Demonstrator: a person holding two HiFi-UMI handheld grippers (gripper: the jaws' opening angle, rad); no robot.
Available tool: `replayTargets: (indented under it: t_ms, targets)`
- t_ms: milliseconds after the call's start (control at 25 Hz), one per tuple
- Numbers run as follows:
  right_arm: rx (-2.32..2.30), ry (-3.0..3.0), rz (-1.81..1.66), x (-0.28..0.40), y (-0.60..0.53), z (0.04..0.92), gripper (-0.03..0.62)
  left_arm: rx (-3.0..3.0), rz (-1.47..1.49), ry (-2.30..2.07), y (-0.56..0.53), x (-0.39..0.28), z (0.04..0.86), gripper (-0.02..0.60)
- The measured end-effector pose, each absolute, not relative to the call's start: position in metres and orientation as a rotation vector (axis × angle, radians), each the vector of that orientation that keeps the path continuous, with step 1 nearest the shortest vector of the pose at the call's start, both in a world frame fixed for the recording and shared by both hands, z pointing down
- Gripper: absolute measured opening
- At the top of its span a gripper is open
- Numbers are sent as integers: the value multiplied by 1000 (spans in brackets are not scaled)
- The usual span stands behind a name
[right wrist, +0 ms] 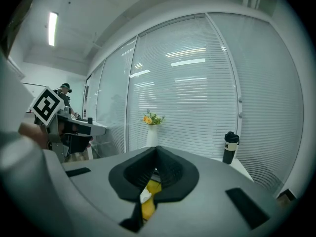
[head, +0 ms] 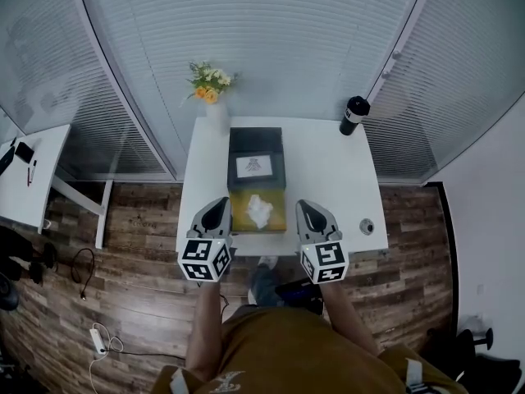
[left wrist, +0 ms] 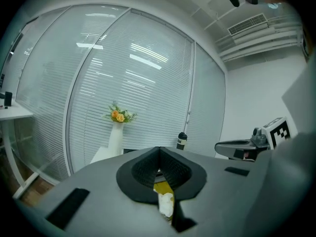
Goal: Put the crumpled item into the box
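White table (head: 328,179) has the black box (head: 255,148) at far centre, with a yellow tray (head: 240,212) touching its near side. I've got the left gripper (head: 217,206) and right gripper (head: 305,208) flanking the tray, both jaws closed on nothing. The crumpled item (head: 260,210), probably tissue, lies on the tray.

Crumpled item (left wrist: 166,205) half-hidden behind left gripper (left wrist: 159,157)

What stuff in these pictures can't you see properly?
- Crumpled paper: in both claw views only a sliver shows; the left claw and right claw cover the rest.
- Sheet in the box: head view, its drawing is too small to make out.
- Round thing on the table: head view, too small to name.
- Bottle: label too small to read.
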State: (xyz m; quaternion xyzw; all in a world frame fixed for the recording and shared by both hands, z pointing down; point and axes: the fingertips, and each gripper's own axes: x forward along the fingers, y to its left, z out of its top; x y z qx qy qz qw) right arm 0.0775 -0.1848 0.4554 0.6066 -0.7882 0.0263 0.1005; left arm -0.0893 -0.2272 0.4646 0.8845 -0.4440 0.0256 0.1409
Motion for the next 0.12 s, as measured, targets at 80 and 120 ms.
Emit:
replayTargets:
  t_ms: [80,120]
  targets:
    - [1798,-2323,78,79,-183,455,12,2576,101,-1289,-225,-87,463,25]
    - [1802,-2320,79,81,-182,454,12,2587,115,-1293,-224,-85,462,25]
